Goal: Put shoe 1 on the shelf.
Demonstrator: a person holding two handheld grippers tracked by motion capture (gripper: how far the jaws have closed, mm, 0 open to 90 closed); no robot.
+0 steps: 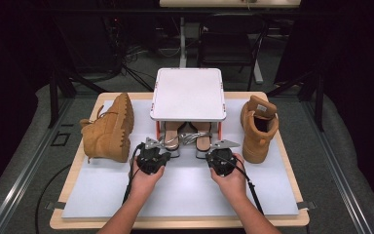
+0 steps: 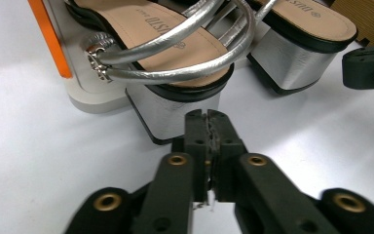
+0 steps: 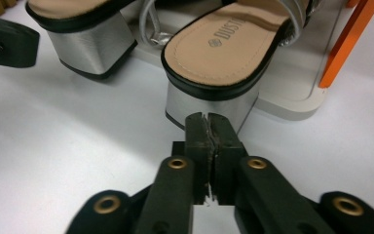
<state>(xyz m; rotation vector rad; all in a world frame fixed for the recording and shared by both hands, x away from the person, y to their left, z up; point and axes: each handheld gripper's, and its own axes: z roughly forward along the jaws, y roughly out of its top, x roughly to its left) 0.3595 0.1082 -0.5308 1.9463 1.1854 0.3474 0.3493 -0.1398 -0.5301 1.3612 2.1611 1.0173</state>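
Both grippers poised at the heels of a pair of silver sandals under a white rack

The left gripper [image 2: 207, 117] has its fingers clenched on nothing, tips just short of the left sandal [image 2: 175, 63]'s silver block heel; the right gripper [image 3: 207, 118], fingers likewise pressed together, sits just before the right sandal [image 3: 219, 53]'s heel; both sandals stand on the lower shelf of the rack [image 1: 188, 92] mid-tabletop [image 1: 185, 190]; one tan boot [image 1: 109, 129] lies left, another boot [image 1: 258, 129] stands right.
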